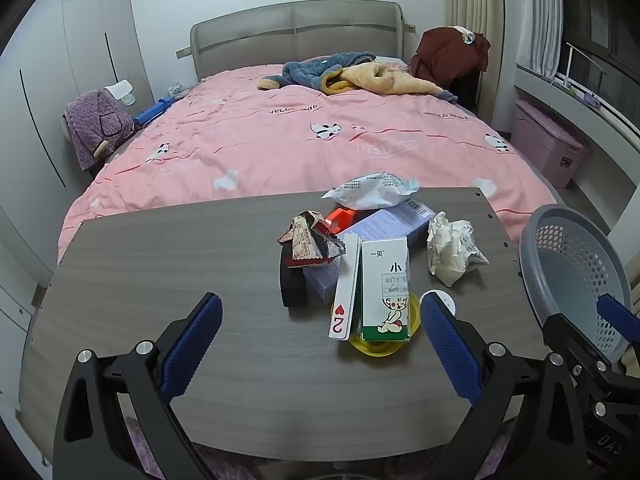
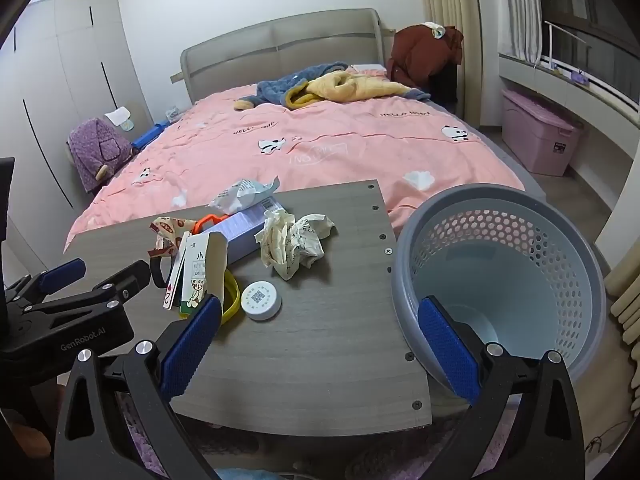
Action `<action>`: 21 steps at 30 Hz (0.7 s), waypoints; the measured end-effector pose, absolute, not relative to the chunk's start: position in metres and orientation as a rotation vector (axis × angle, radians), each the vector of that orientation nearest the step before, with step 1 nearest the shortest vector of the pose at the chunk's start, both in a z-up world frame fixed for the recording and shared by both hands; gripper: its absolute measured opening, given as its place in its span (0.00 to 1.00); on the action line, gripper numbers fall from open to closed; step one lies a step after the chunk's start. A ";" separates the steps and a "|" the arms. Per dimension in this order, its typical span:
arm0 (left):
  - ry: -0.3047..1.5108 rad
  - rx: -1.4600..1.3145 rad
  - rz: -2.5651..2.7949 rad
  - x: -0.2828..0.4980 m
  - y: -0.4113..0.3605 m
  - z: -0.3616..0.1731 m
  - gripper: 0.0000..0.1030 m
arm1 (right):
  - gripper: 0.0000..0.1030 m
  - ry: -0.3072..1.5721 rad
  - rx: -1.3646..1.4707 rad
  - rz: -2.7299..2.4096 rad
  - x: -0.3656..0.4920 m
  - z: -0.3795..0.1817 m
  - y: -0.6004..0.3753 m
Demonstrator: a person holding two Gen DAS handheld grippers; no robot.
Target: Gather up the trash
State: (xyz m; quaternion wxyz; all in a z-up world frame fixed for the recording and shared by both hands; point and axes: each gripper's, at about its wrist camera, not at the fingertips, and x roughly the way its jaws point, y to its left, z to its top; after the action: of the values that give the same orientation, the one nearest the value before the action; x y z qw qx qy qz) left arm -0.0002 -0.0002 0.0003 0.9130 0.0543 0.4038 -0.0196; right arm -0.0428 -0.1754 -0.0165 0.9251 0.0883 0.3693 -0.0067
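Note:
A pile of trash lies on the grey wooden table [image 1: 160,280]: a green-and-white medicine box [image 1: 386,292], a playing card [image 1: 346,292], a snack wrapper [image 1: 310,240], a purple box [image 1: 384,228], crumpled paper [image 1: 452,250], a white plastic packet [image 1: 372,190] and a small white round lid [image 2: 262,298]. A grey perforated basket [image 2: 500,276] stands off the table's right edge. My left gripper [image 1: 320,348] is open and empty, just short of the pile. My right gripper [image 2: 320,340] is open and empty, with one finger over the table and the other over the basket.
A bed with a pink cover [image 1: 300,136] and clothes [image 1: 352,74] lies beyond the table. A pink storage box [image 2: 538,132] sits by the window at right. A purple garment [image 1: 96,128] hangs at left by the wardrobe.

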 end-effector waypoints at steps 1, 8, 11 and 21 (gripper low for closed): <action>0.830 0.115 -0.039 0.000 0.000 0.000 0.92 | 0.94 0.756 0.183 -0.013 -0.043 -0.016 -0.176; 0.821 0.111 -0.036 -0.009 0.002 0.005 0.92 | 0.94 0.755 0.177 -0.014 -0.046 -0.014 -0.176; 0.818 0.108 -0.038 -0.010 0.001 0.007 0.92 | 0.94 0.752 0.174 -0.016 -0.047 -0.009 -0.176; 0.799 0.090 -0.041 -0.013 0.004 0.009 0.92 | 0.94 0.727 0.172 -0.021 -0.056 -0.004 -0.174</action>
State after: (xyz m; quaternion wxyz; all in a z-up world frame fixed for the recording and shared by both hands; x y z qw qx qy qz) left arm -0.0133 0.0041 0.0090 0.9200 0.0439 0.3889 -0.0202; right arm -0.0556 -0.1742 -0.0037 0.9309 0.0842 0.3552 -0.0101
